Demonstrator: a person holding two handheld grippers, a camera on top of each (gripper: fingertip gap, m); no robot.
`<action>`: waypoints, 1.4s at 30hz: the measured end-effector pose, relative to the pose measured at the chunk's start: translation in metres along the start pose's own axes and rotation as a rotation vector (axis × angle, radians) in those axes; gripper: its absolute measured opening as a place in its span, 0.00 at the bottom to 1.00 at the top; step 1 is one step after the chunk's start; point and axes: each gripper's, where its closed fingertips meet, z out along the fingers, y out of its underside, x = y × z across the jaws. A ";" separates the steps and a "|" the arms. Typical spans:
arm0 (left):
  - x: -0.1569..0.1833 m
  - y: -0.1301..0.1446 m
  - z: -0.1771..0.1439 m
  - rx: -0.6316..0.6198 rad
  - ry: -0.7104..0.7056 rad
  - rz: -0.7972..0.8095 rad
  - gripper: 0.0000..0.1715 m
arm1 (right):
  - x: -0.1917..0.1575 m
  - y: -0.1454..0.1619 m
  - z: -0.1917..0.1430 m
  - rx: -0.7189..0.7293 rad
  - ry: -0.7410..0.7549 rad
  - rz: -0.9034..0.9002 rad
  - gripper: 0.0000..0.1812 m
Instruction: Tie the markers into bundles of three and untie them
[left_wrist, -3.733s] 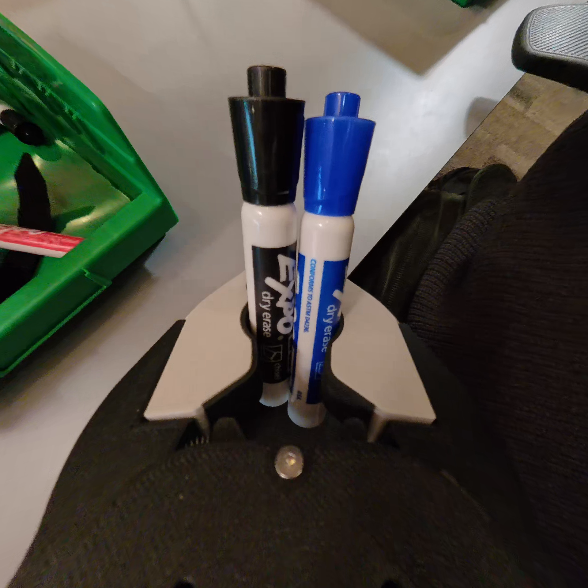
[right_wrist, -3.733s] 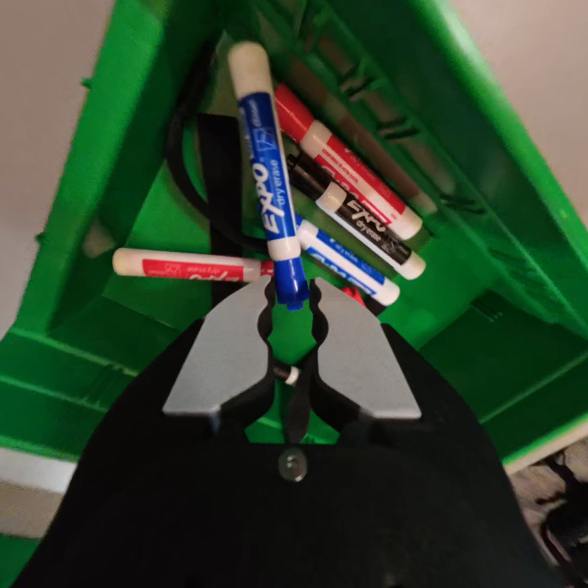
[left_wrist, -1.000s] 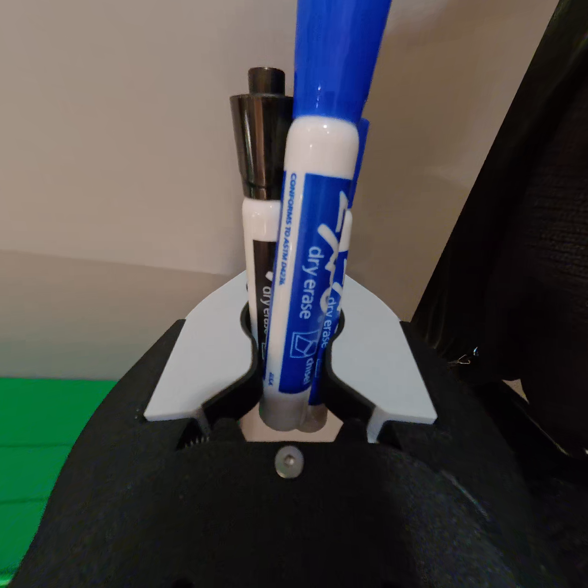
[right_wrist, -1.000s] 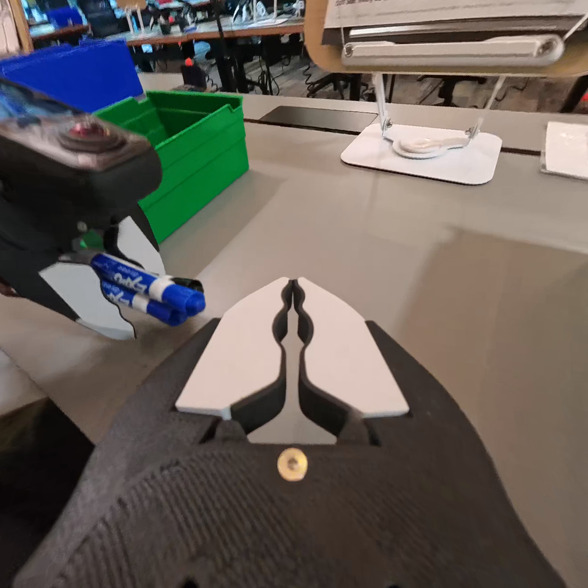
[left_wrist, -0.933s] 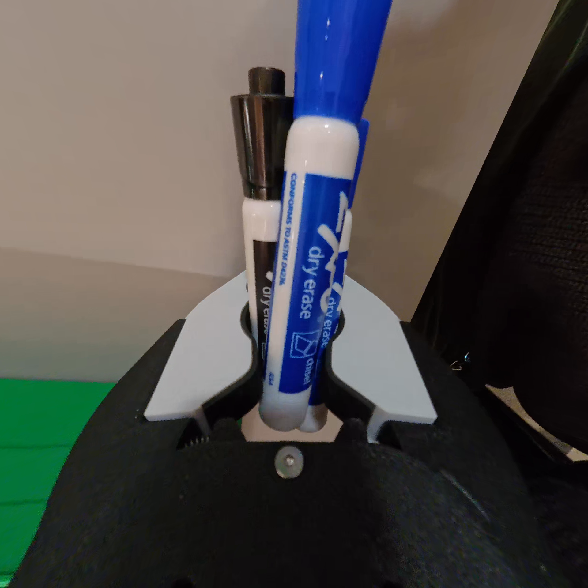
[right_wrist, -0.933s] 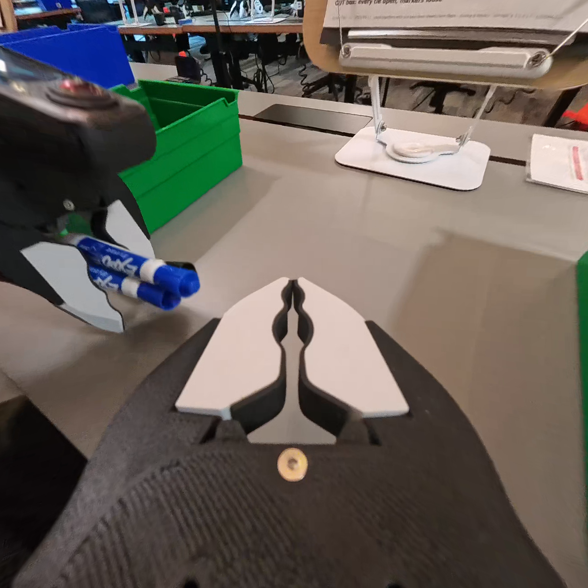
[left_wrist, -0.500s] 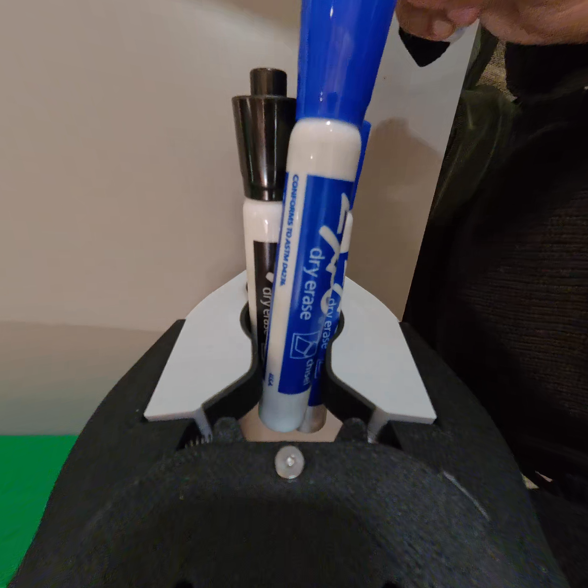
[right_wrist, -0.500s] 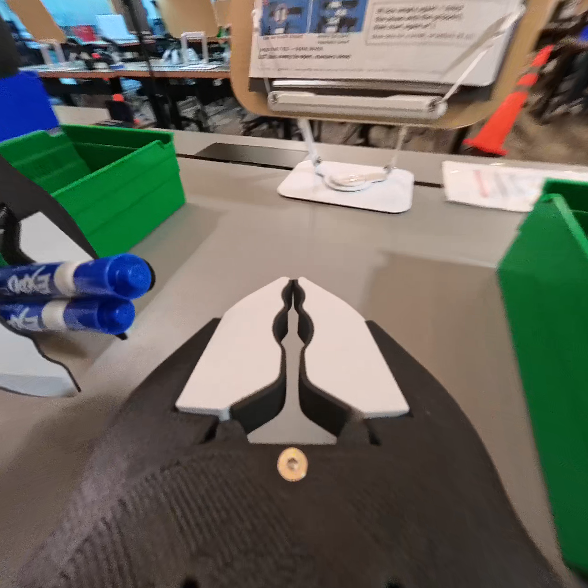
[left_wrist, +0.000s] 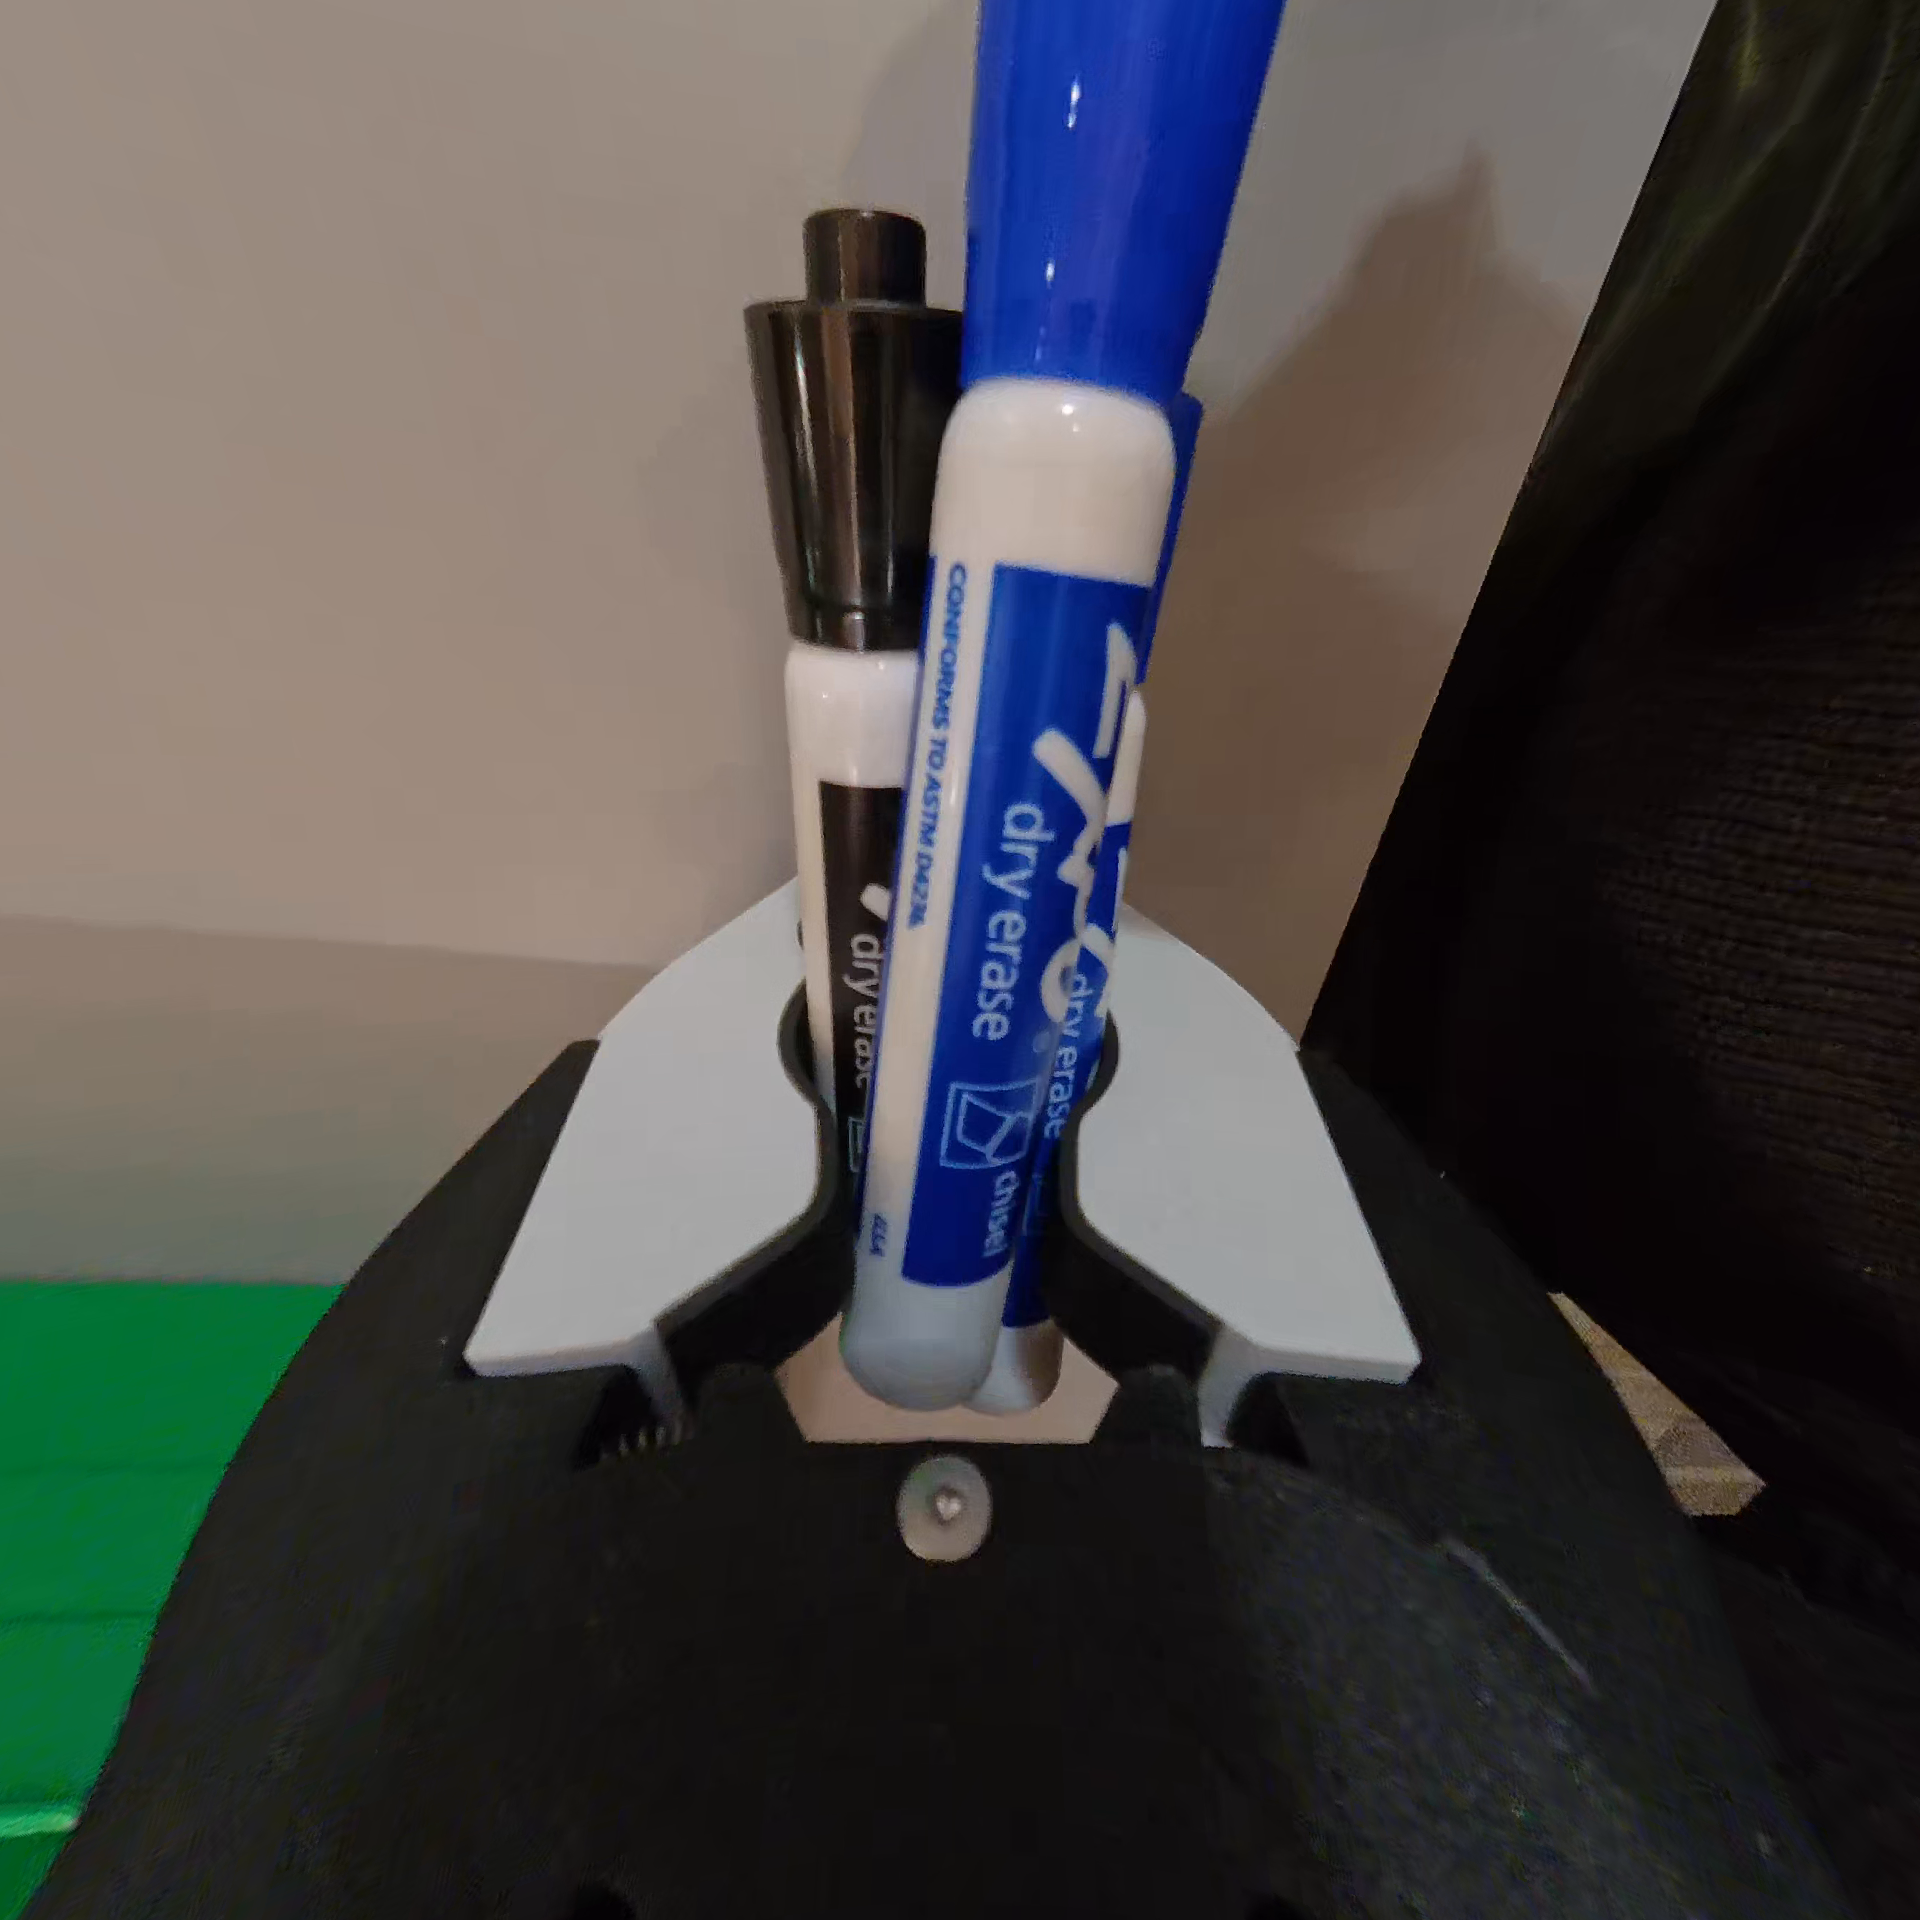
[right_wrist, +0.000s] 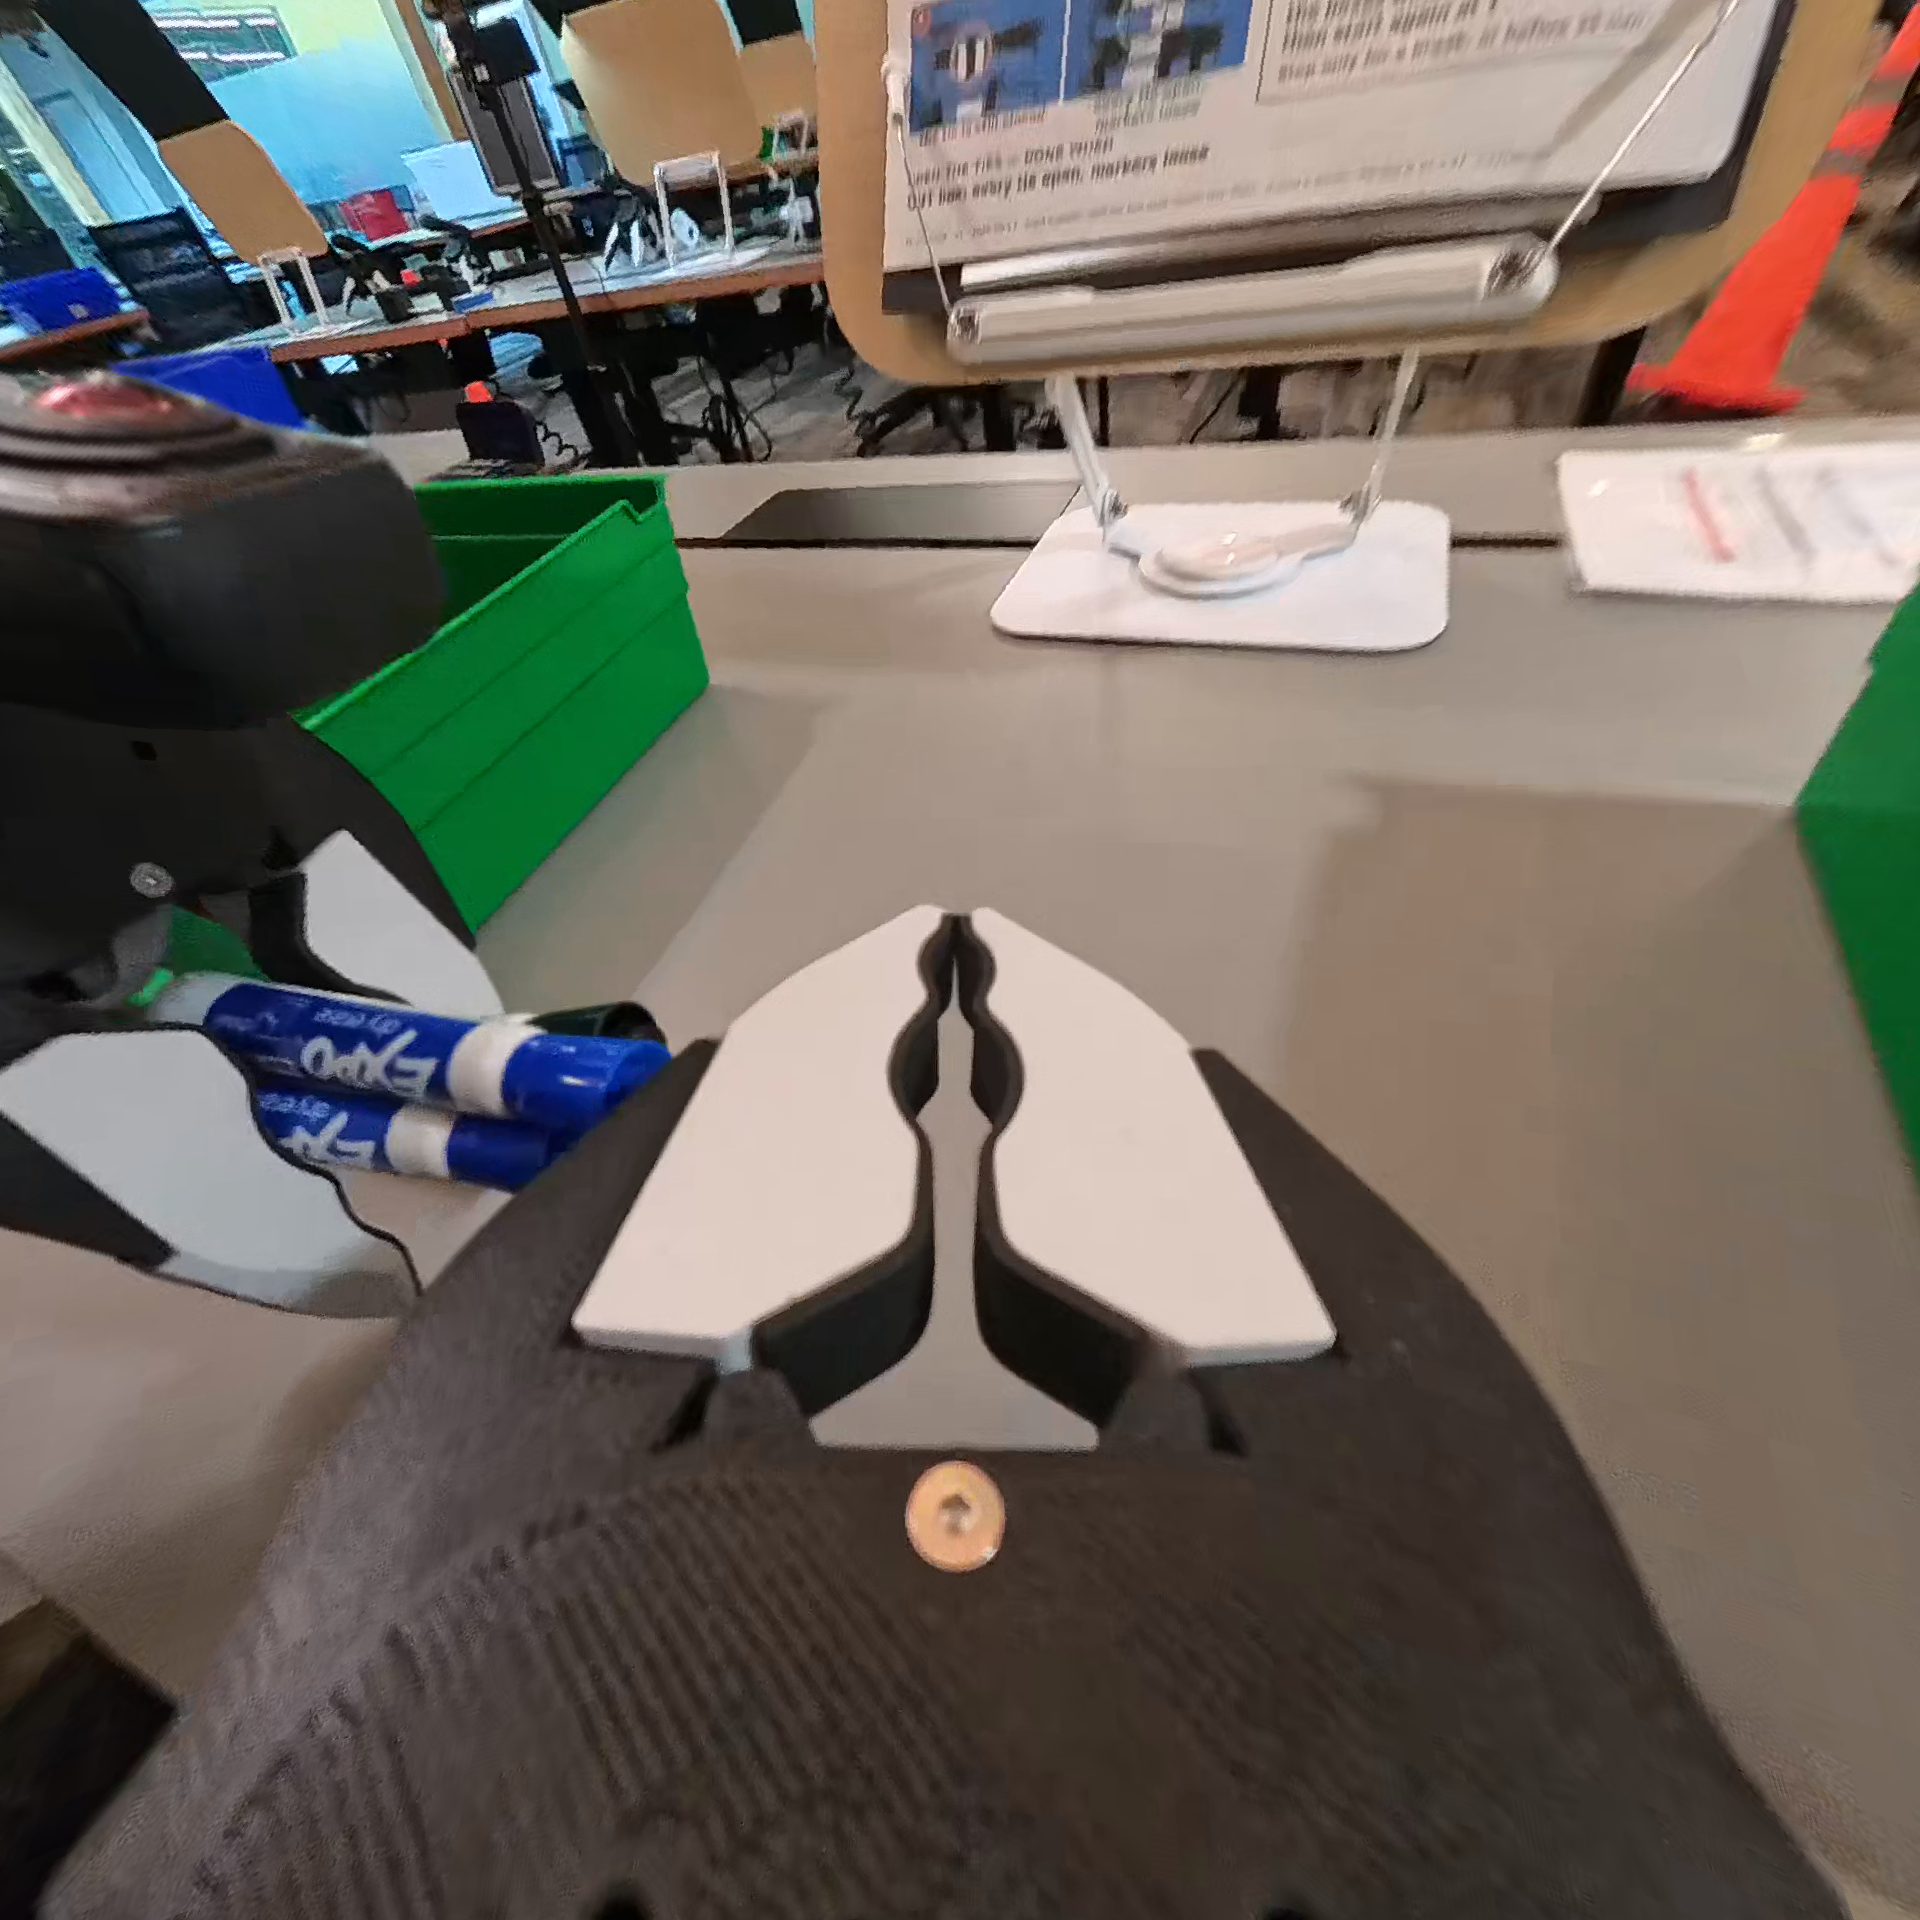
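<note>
Left gripper (left_wrist: 951, 1049) clamps black marker (left_wrist: 847, 582) and two blue markers (left_wrist: 1023, 831) | right gripper (right_wrist: 961, 925) closed, empty | green bin (right_wrist: 540, 665) ahead-left

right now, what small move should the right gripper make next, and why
Probably open the right gripper. Its fingers are shut on nothing, so it cannot take hold of anything as it is. The left gripper beside it is clamped on two blue markers and a black marker, so that one should likely hold.
</note>
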 end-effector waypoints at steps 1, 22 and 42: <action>0.002 0.001 0.001 -0.005 0.004 0.003 0.26 | -0.003 0.004 0.001 -0.017 -0.006 0.019 0.00; -0.008 0.014 0.003 -0.011 -0.023 -0.027 0.26 | -0.050 0.034 0.004 -0.131 -0.075 -0.121 0.00; -0.013 0.021 0.003 -0.049 -0.078 -0.004 0.26 | -0.056 0.034 0.004 -0.114 -0.087 -0.210 0.00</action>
